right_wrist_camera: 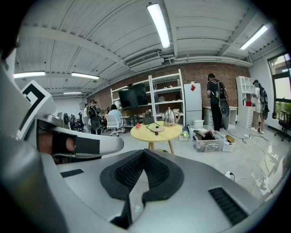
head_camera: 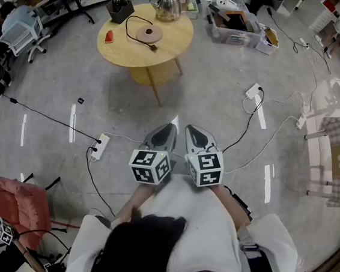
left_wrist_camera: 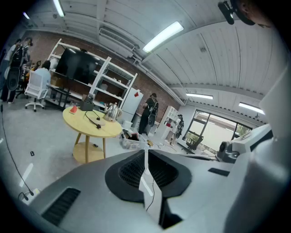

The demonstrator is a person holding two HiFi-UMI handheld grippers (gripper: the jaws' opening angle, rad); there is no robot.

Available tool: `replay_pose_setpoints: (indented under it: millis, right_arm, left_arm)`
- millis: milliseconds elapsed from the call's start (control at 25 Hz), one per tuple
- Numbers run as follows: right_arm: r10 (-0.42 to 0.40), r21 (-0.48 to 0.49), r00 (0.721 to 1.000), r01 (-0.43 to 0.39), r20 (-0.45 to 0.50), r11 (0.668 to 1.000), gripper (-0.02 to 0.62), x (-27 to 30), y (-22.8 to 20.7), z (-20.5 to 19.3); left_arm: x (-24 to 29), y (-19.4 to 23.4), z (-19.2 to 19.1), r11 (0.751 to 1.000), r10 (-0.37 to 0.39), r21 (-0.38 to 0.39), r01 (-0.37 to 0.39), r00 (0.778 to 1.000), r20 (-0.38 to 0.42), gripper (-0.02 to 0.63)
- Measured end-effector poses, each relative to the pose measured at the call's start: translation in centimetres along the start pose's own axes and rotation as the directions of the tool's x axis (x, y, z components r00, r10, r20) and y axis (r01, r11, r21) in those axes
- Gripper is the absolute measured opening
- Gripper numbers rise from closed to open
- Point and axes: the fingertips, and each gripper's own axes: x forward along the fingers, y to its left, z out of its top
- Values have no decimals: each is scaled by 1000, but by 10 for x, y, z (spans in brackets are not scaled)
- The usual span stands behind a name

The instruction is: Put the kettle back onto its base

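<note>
A steel kettle (head_camera: 168, 5) stands at the far edge of a round wooden table (head_camera: 167, 47), several steps ahead of me. Its round base (head_camera: 149, 35) lies nearer on the tabletop, apart from the kettle, with a black cord running off it. My left gripper (head_camera: 172, 125) and right gripper (head_camera: 190, 128) are held side by side over the floor, far short of the table. Both are shut with nothing between the jaws. From the left gripper (left_wrist_camera: 146, 150) the kettle (left_wrist_camera: 112, 112) shows small and distant. The right gripper (right_wrist_camera: 143, 152) also faces the kettle (right_wrist_camera: 170, 117) and base (right_wrist_camera: 158, 129).
A black box (head_camera: 120, 9) and a small red thing (head_camera: 110, 36) also sit on the table. Clear storage bins (head_camera: 233, 24) stand beside it. Power strips (head_camera: 100, 147) and cables lie on the floor. A red chair (head_camera: 12, 203) is at left, a plaid-covered seat (head_camera: 339, 159) at right.
</note>
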Motion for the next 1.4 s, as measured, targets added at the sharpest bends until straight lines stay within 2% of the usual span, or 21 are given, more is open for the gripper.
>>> replay_pose_setpoints:
  millis: [320, 560, 720, 840, 1160, 1400]
  right_arm:
    - [5, -35, 1000, -6, -18, 999, 28, 4, 11, -1]
    - [2, 52, 1000, -3, 19, 999, 28, 1, 14, -1]
    - [-21, 72, 1000, 20, 18, 997, 28, -1, 17, -6]
    - [-27, 105, 998, 22, 52, 994, 29, -7, 20, -7]
    - [-49, 121, 997, 42, 56, 992, 29, -17, 37, -16]
    - [3, 137, 998, -11, 55, 990, 29, -21, 60, -21]
  left_arm:
    - [-3, 5, 1, 1000, -5, -2, 5, 1000, -1, 46]
    - [-10, 6, -2, 1000, -15, -5, 15, 1000, -5, 46]
    - [-15, 8, -4, 1000, -27, -11, 27, 1000, -10, 46]
    - [-20, 10, -7, 999, -37, -7, 36, 999, -15, 46]
    - [-39, 13, -11, 999, -51, 11, 52, 998, -22, 46]
    - [-55, 18, -15, 999, -47, 7, 47, 999, -26, 46]
